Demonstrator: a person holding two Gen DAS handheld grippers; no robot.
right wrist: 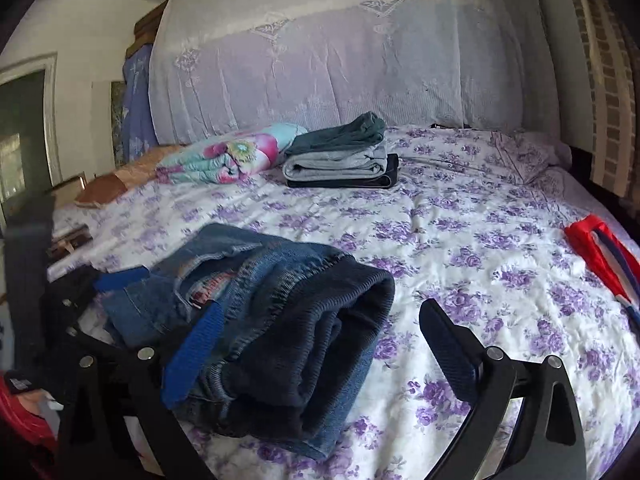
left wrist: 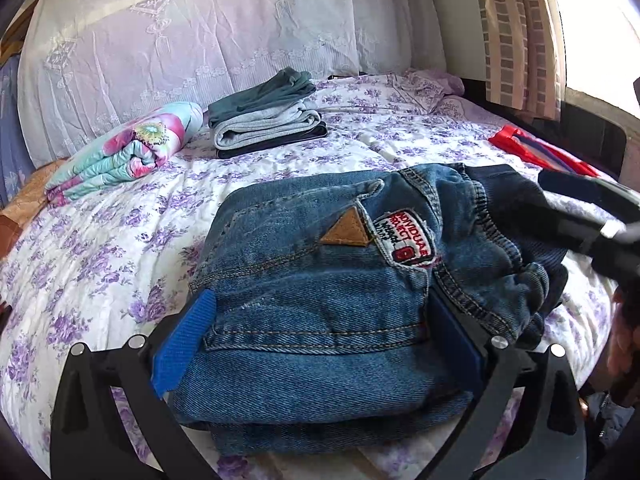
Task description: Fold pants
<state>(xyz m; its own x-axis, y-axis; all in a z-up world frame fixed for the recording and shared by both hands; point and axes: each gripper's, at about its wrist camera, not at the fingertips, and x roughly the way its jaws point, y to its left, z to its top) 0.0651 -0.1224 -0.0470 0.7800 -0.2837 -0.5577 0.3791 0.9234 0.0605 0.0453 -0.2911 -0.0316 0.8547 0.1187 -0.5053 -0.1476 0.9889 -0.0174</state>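
Folded blue jeans [left wrist: 320,304] with a tan triangle patch lie on the floral bed sheet [left wrist: 100,248]. My left gripper [left wrist: 320,308] straddles the bundle, and its blue pads [left wrist: 182,346] press on both sides of the denim. In the right wrist view the same jeans [right wrist: 304,344] show their rolled waistband end. My right gripper [right wrist: 320,312] stands open around that end. Its left blue pad [right wrist: 196,354] lies against the denim, while its right finger [right wrist: 448,354] stands apart over the bare sheet. The right gripper's dark body [left wrist: 592,216] appears at the right edge of the left wrist view.
A stack of folded clothes [right wrist: 340,156] and a rolled flowered quilt [right wrist: 228,156] sit at the back by the lace-covered headboard [right wrist: 360,60]. A red item [right wrist: 600,252] lies at the bed's right edge. A person's hand [left wrist: 624,344] is at the right.
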